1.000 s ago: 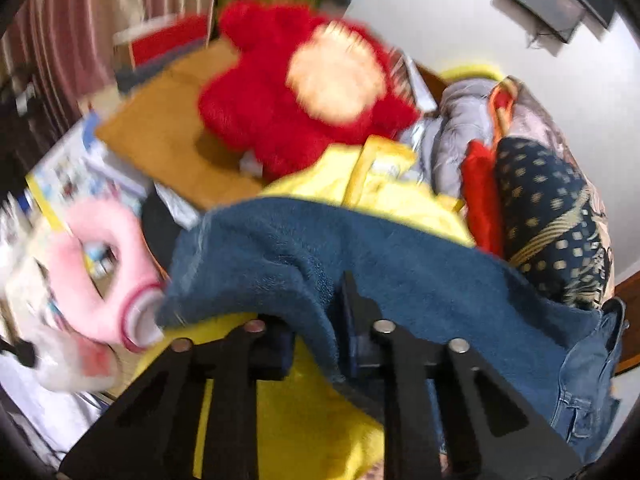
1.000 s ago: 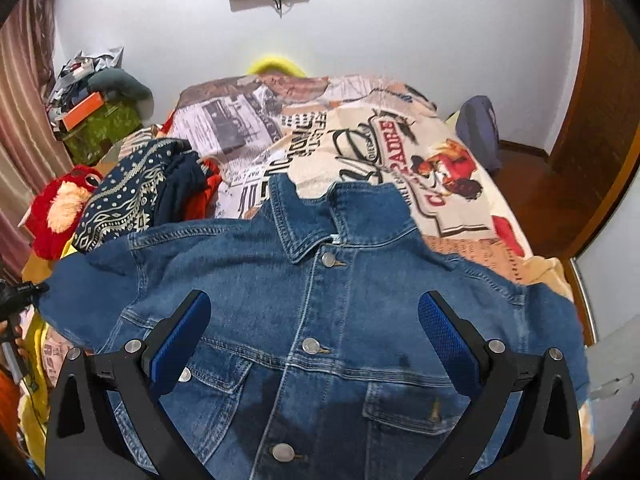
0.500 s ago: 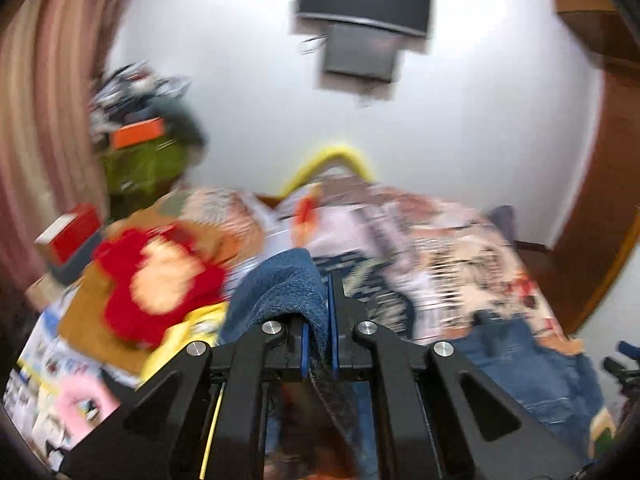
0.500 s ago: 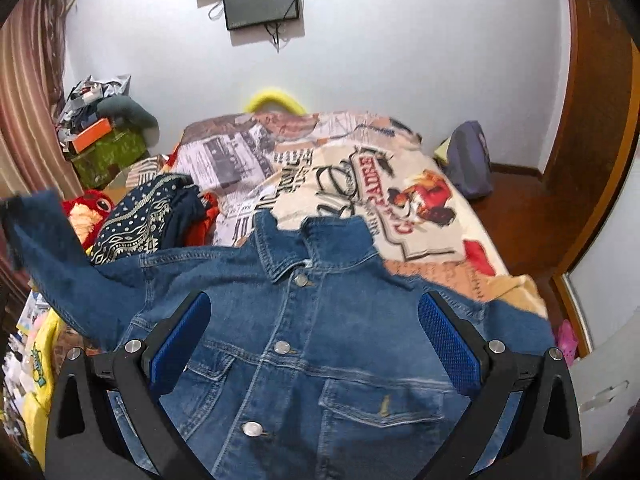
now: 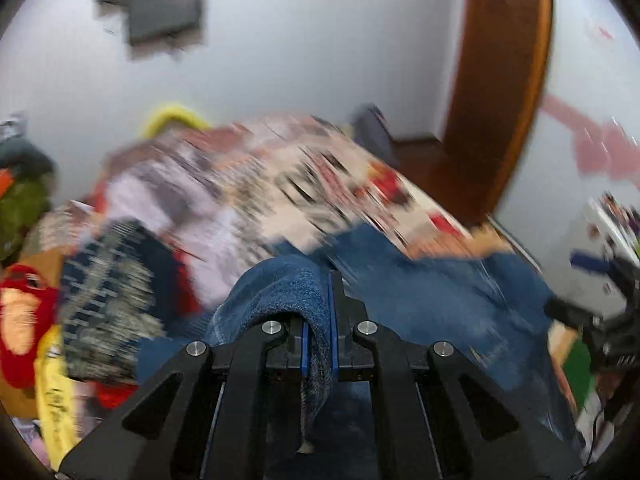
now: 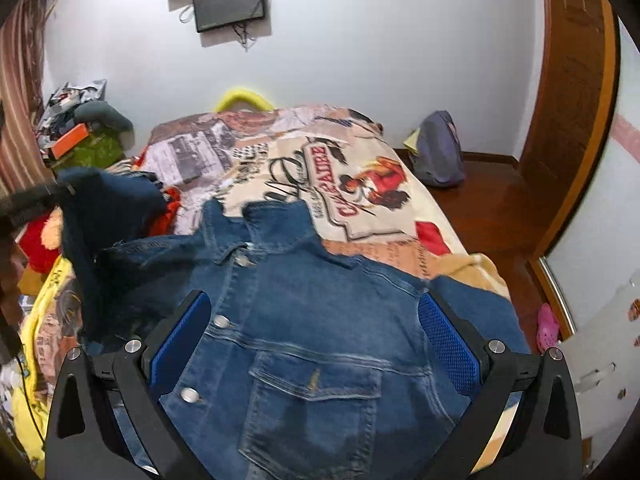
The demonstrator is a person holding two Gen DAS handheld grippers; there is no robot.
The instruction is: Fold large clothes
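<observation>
A blue denim jacket point(image 6: 320, 332) lies front up on the bed, collar toward the far wall. My left gripper point(image 5: 319, 340) is shut on the jacket's left sleeve point(image 5: 276, 292) and holds it lifted above the jacket body point(image 5: 432, 300). In the right wrist view the raised sleeve point(image 6: 100, 216) hangs at the left, with the left gripper point(image 6: 28, 200) dark at the frame edge. My right gripper point(image 6: 312, 336) is open and empty, hovering over the jacket's chest with its blue pads point(image 6: 448, 344) wide apart.
The bed has a printed cover point(image 6: 320, 168). A pile of clothes point(image 5: 108, 292) and a red plush toy point(image 6: 38, 236) lie at the bed's left side. A yellow garment point(image 6: 44, 320) hangs at the near left. A bag point(image 6: 438, 152) sits on the wooden floor by the door point(image 6: 572, 100).
My left gripper has swung the sleeve up and to the right, over the jacket. The left view is motion-blurred. The right gripper stayed open over the jacket and moved slightly closer.
</observation>
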